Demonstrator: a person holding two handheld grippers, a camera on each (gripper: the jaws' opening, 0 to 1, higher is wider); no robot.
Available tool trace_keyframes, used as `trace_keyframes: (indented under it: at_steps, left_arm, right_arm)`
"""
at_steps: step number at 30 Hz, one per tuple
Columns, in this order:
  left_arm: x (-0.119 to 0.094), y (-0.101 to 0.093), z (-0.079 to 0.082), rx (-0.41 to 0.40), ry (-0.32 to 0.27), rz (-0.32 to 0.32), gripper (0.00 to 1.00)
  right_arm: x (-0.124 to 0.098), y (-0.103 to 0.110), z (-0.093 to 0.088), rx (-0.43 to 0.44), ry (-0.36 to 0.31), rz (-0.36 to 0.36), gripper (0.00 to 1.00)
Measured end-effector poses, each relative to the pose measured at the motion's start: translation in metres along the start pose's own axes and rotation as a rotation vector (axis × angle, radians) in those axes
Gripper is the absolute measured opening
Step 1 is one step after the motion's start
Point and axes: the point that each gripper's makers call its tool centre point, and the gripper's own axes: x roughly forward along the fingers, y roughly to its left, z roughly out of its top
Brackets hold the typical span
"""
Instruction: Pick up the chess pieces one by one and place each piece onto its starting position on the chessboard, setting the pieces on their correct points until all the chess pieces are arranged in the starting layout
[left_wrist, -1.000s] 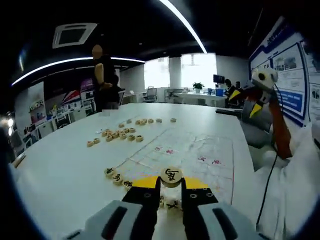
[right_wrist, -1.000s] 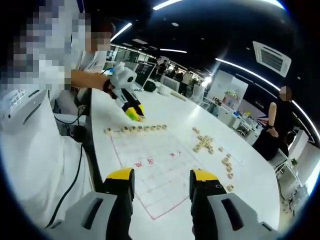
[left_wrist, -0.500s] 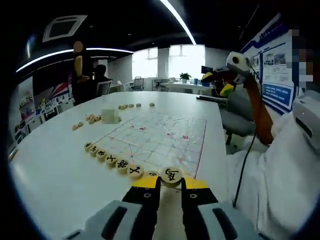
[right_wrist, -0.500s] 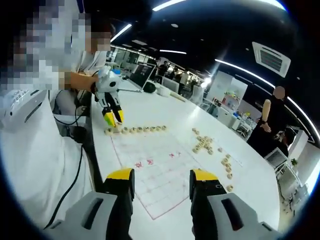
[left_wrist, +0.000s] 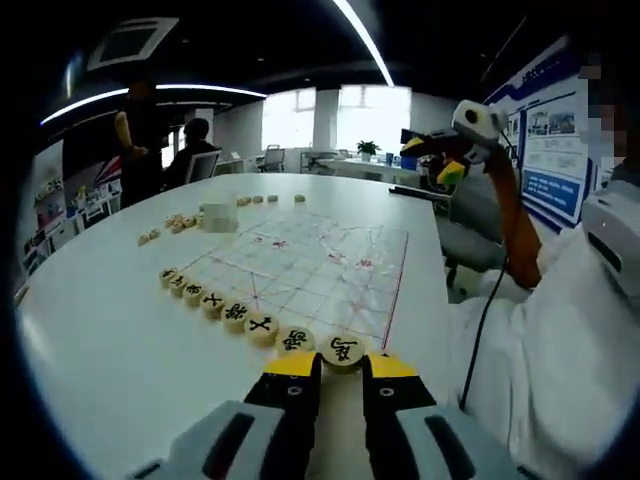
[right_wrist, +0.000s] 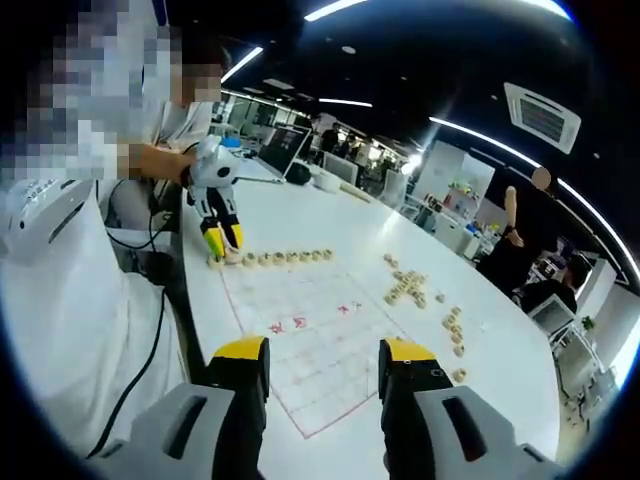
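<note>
My left gripper (left_wrist: 341, 364) is shut on a round wooden chess piece (left_wrist: 343, 350) with a black character. It holds the piece low at the near corner of the paper chessboard (left_wrist: 320, 265), at the end of a row of several pieces (left_wrist: 236, 313). In the right gripper view the left gripper (right_wrist: 219, 239) points down at the end of that row (right_wrist: 288, 257). My right gripper (right_wrist: 322, 368) stands open and holds nothing, above the board's (right_wrist: 310, 335) opposite edge. It also hangs high at the right (left_wrist: 436, 158) in the left gripper view.
Loose pieces lie in heaps beside the board (right_wrist: 405, 286) (right_wrist: 452, 321) (left_wrist: 172, 222), and a short row sits along its far edge (left_wrist: 270, 198). The white table (left_wrist: 110, 340) has bare room to the left. A cable (left_wrist: 480, 330) hangs by the table's right edge. People stand beyond (right_wrist: 522, 230).
My left gripper has carried the piece from over the row's middle to its end by the board's corner and lowered it. The right gripper has stayed put and open.
</note>
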Motion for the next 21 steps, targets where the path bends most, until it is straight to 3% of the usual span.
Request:
trace_keyframes:
  at_steps: [21]
  left_arm:
    - [0.0017, 0.0076, 0.0014, -0.028, -0.001, 0.009, 0.19]
  right_arm:
    - [0.0021, -0.0006, -0.0013, -0.002, 0.006, 0.001, 0.44]
